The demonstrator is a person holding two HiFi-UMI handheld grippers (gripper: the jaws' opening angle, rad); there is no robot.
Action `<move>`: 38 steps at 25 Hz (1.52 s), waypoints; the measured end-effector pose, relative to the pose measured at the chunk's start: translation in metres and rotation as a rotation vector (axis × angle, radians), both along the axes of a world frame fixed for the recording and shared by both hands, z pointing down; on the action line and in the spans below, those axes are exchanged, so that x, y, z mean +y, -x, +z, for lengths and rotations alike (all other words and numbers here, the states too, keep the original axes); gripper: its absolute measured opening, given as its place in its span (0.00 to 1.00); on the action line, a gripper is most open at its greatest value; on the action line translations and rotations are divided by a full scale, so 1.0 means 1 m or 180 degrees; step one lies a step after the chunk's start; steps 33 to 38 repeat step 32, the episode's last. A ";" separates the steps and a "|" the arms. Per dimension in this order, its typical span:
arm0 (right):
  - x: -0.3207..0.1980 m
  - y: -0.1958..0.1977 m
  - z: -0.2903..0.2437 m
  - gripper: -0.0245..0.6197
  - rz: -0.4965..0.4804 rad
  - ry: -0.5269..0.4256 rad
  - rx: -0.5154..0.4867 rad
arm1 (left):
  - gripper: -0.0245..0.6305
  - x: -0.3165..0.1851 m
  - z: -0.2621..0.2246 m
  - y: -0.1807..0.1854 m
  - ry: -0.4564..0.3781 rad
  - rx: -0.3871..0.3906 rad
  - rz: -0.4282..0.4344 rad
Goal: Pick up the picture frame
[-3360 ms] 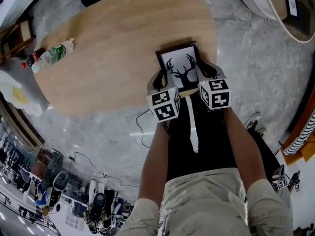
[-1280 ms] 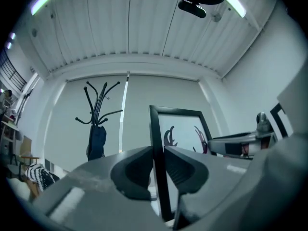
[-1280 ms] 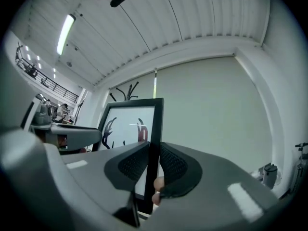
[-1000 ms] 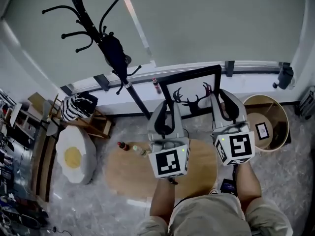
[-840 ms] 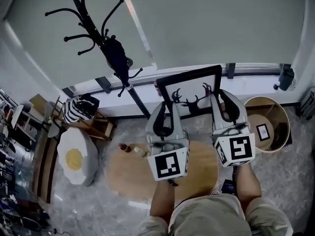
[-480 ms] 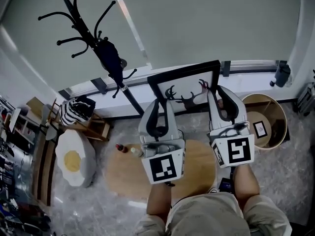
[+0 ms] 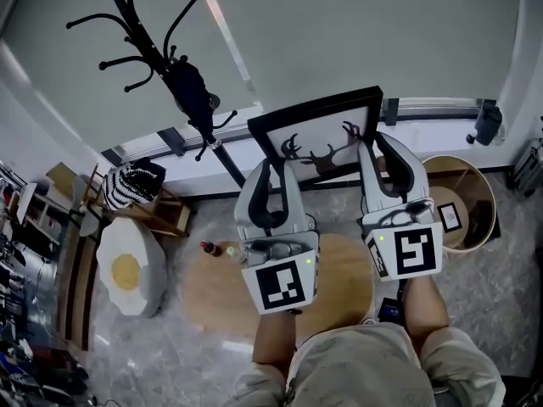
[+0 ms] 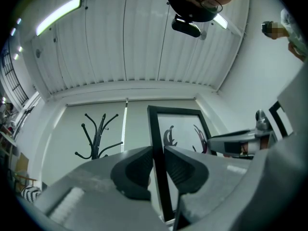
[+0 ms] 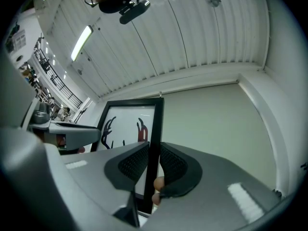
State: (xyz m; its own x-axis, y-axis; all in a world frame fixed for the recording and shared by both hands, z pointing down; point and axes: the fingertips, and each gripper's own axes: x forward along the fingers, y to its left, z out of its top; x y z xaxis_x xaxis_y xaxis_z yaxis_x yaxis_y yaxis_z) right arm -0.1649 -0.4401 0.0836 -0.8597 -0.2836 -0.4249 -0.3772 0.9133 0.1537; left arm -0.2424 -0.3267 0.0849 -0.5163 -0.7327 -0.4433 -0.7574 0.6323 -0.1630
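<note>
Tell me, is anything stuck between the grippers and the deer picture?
No, nothing visible is in between. The left gripper is shut right on the picture frame's left edge. The right gripper is shut on its right edge. Together they hold it up in the air.

No writing can be read anywhere.

The cube (image 7: 280, 285) at the back of the left tongs (image 7: 276, 168) and the cube (image 7: 409, 251) behind the right tongs (image 7: 375, 142) each carry a black-and-white square marker, a pattern and not letters or digits. The picture frame (image 7: 318, 138) between the two tongs shows only a dark antlered silhouette, with no lettering. The labels of the bottles (image 7: 216, 249) on the desk (image 7: 212, 299), below and left of the left tongs, are too small to read, as is the small framed card (image 7: 450, 217) just right of the right tongs.
</note>
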 end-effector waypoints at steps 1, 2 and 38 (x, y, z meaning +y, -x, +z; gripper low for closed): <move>0.001 0.000 0.000 0.15 -0.0005 -0.0003 -0.0006 | 0.16 0.001 0.000 -0.001 -0.0005 -0.0009 -0.0009; 0.002 -0.001 0.000 0.15 -0.0010 -0.0008 -0.0008 | 0.16 0.002 0.000 -0.001 -0.0005 -0.0011 -0.0017; 0.005 0.007 0.002 0.15 -0.0012 0.0009 0.0102 | 0.16 0.005 0.004 0.005 0.0075 0.0023 -0.0088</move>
